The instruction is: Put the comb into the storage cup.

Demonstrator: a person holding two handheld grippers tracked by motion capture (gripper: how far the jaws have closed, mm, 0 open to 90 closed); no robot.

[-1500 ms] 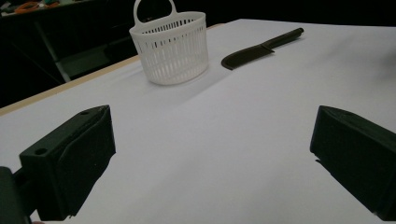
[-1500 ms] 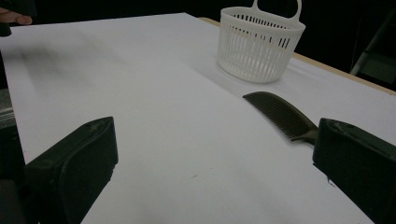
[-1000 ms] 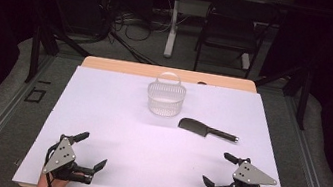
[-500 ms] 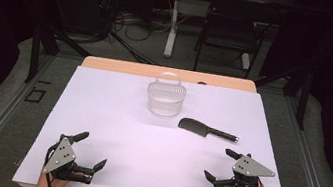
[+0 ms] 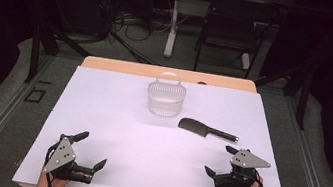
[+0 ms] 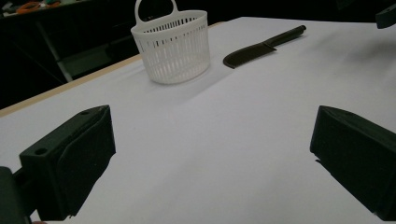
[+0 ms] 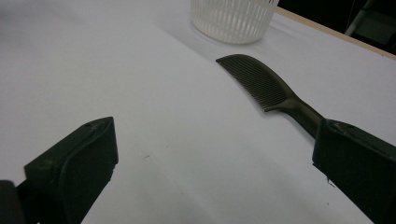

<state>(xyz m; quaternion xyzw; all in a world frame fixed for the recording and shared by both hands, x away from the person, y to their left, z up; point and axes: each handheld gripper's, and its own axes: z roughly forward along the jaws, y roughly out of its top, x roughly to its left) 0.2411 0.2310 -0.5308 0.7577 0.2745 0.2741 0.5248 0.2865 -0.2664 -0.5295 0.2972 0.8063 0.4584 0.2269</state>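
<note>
Basket point(image 5: 165, 98) and comb point(image 5: 207, 129) side by side ahead of both tools, jaws apart, empty

White slotted basket point(image 5: 165, 98) (thin vertical ribs); black fine-toothed comb point(image 5: 207, 130); pale lilac-white table cover point(image 5: 100, 113); black grippers.

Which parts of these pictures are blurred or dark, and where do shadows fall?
High view: dark room behind the bright table. Left gripper view: the basket casts a soft shadow toward the camera. Right gripper view: the comb teeth look sharp, while the near jaws are blurred.
</note>
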